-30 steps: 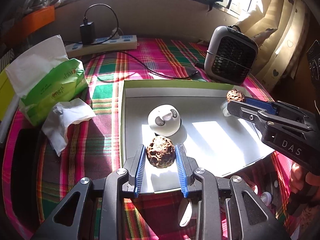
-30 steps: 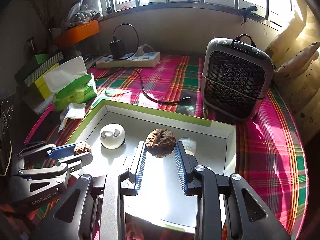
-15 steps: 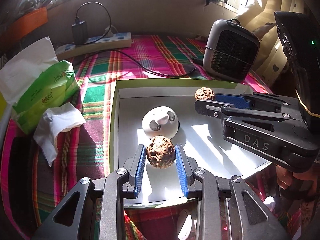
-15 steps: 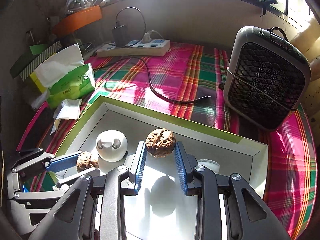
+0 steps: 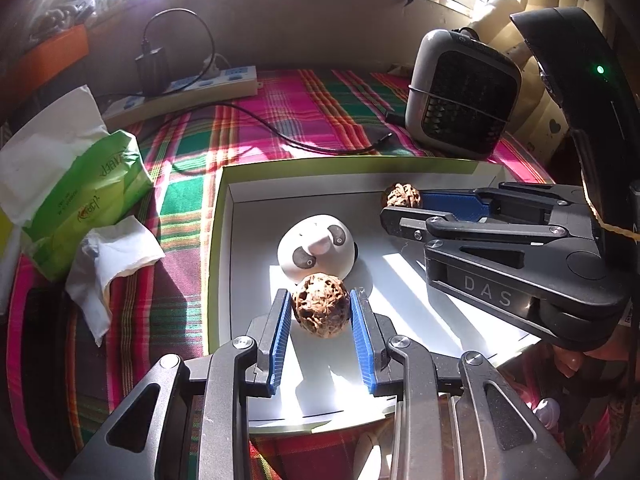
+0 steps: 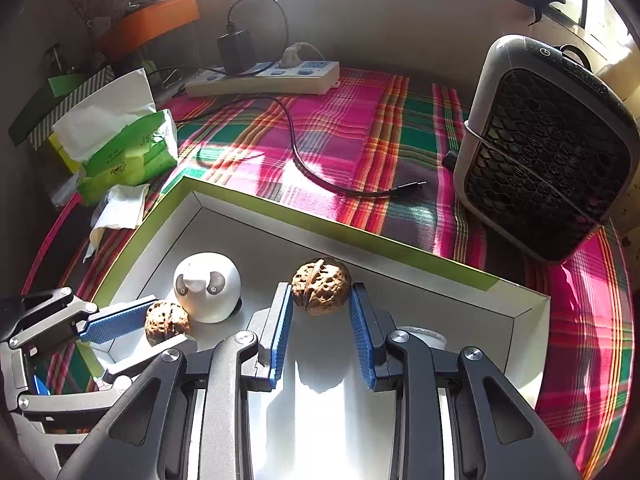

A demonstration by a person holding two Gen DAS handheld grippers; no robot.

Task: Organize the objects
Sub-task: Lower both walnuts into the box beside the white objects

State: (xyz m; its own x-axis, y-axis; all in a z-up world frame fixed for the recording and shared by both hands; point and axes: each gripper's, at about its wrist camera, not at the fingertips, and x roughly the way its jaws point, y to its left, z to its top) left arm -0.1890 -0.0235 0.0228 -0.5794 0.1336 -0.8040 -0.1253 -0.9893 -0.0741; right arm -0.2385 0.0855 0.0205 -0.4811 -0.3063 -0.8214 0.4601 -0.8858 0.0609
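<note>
Sunlit plaid surface (image 6: 360, 128). Both grippers have advanced over the tray (image 6: 400, 256): left gripper (image 5: 320, 312) and right gripper (image 6: 322, 300) each pinching a walnut, apparently airborne; placement pending.

Left wrist view: low and close over the near edge of the white tray (image 5: 240, 240), facing the window wall, heater (image 5: 464, 92) at far right. Right wrist view: close above the tray (image 6: 520, 312) from its right side, angled toward the same wall. Shared by both: tray, heater (image 6: 548, 148), power strip (image 5: 180, 96) (image 6: 264, 78), plaid cloth (image 5: 320, 104) (image 6: 340, 128), each other's gripper.
</note>
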